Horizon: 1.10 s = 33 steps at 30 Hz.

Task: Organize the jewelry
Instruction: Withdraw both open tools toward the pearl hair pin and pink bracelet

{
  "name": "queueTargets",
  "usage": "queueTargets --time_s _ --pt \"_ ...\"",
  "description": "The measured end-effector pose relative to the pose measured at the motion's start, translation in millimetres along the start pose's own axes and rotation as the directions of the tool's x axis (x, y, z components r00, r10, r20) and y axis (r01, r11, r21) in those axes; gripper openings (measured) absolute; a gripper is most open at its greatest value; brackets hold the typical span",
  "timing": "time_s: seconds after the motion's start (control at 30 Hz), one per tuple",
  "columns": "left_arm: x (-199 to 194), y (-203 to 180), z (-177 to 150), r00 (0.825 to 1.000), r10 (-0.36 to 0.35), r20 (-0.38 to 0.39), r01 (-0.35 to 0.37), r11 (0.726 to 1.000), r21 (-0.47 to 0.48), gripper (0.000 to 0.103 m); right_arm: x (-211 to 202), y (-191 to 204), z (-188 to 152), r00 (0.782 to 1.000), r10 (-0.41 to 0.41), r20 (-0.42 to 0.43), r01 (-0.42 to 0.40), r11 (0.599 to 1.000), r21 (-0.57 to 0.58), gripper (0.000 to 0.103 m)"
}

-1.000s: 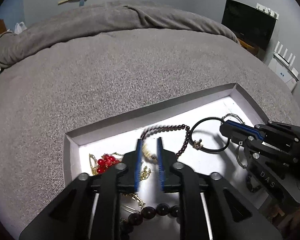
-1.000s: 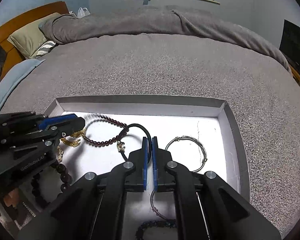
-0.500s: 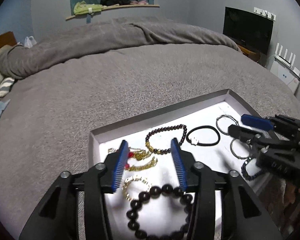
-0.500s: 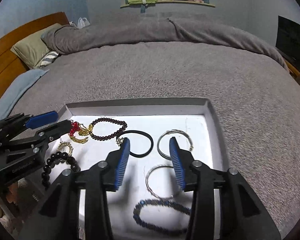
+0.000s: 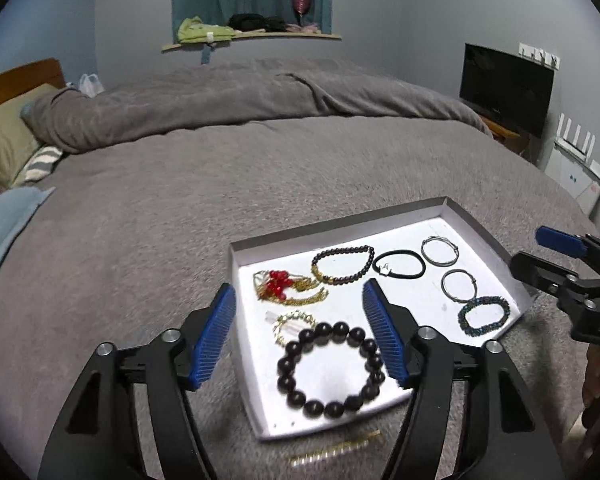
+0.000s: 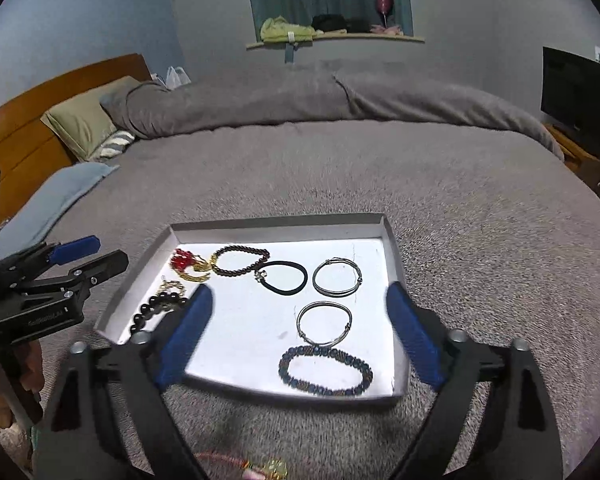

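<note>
Grey bed cover [image 5: 204, 208] fills everything ahead of both grippers. White tray [image 5: 342, 236] sits on it, straight ahead of and just below the left gripper [image 5: 300, 336], jaws spread wide, holding nothing. Right gripper [image 6: 300, 332] likewise wide open and empty, tray [image 6: 276, 226] dead ahead between its fingers. In the tray: big dark bead bracelet [image 5: 330, 368] nearest the left fingertips, blue bead bracelet [image 6: 326, 374] nearest the right ones. Beyond: two silver bangles [image 6: 324, 322], black band [image 6: 282, 278], small dark bead bracelet [image 5: 342, 266], red-and-gold cluster [image 5: 288, 286]. Gold chain piece [image 5: 336, 450] lies on the cover just outside the tray's near edge, under the left gripper
</note>
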<state>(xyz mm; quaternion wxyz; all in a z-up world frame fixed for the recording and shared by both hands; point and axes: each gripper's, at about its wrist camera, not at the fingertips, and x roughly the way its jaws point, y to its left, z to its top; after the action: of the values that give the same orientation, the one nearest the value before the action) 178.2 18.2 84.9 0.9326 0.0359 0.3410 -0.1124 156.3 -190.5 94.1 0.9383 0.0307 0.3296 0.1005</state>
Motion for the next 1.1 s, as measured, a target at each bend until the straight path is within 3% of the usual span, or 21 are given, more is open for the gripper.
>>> queueTargets --time_s 0.2,0.3,0.53,0.83,1.1 --pt "-32 6 -9 0.999 0.006 0.042 -0.005 1.000 -0.030 0.080 -26 -2 -6 0.999 -0.003 0.035 0.003 1.000 0.001 0.097" --pt "-43 8 -13 0.998 0.024 0.054 -0.023 0.999 -0.035 0.094 -38 -4 -9 0.999 -0.015 0.049 0.015 1.000 0.001 0.097" --pt "-63 10 -26 0.995 0.068 0.069 -0.065 0.997 -0.051 0.096 -55 -9 -13 0.998 -0.028 0.064 0.026 0.999 0.023 0.098" --pt "-72 4 -42 0.994 0.096 0.046 -0.095 0.995 -0.033 0.097 -70 -20 -30 0.997 -0.039 0.065 0.037 0.999 0.034 0.098" --pt "-65 2 -75 0.994 0.108 -0.025 -0.108 0.994 -0.014 0.097 -72 -32 -59 0.997 -0.055 0.047 0.054 0.998 0.024 0.098"
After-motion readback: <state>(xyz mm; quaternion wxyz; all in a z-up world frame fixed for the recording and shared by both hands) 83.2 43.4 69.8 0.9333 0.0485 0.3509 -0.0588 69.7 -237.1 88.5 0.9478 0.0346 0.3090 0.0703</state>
